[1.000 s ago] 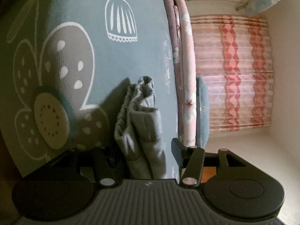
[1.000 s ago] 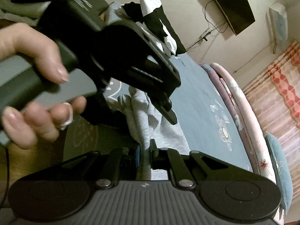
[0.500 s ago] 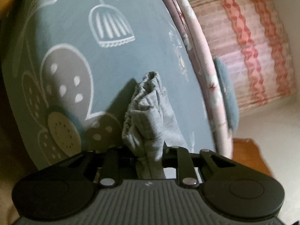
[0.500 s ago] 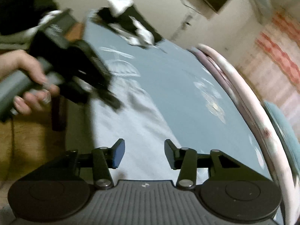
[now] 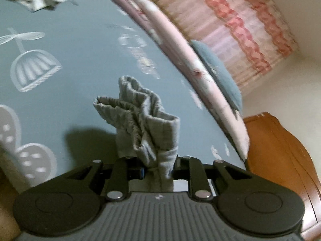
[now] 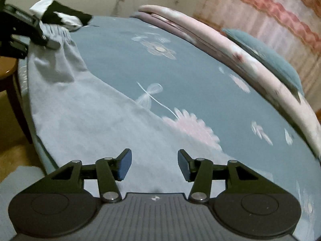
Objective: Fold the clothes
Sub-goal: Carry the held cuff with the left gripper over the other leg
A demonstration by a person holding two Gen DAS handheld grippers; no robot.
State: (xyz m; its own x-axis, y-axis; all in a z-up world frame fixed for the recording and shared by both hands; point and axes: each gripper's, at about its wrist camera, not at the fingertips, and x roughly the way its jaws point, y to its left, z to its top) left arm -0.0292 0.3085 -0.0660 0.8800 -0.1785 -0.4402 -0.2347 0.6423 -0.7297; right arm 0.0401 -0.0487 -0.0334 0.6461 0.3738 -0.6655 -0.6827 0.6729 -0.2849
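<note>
Between the clamped left jaws, bunched grey garment (image 5: 148, 120); right jaws opening, empty.

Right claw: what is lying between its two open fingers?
Only the flat grey garment spread on the blue bedsheet shows between the right claw fingers in the right wrist view; they grip nothing.

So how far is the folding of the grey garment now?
Nothing looks folded yet. The left gripper grips the grey garment by its gathered waistband; the rest lies along the bed. The right gripper is opening, empty. Black-and-white clothes wait.
</note>
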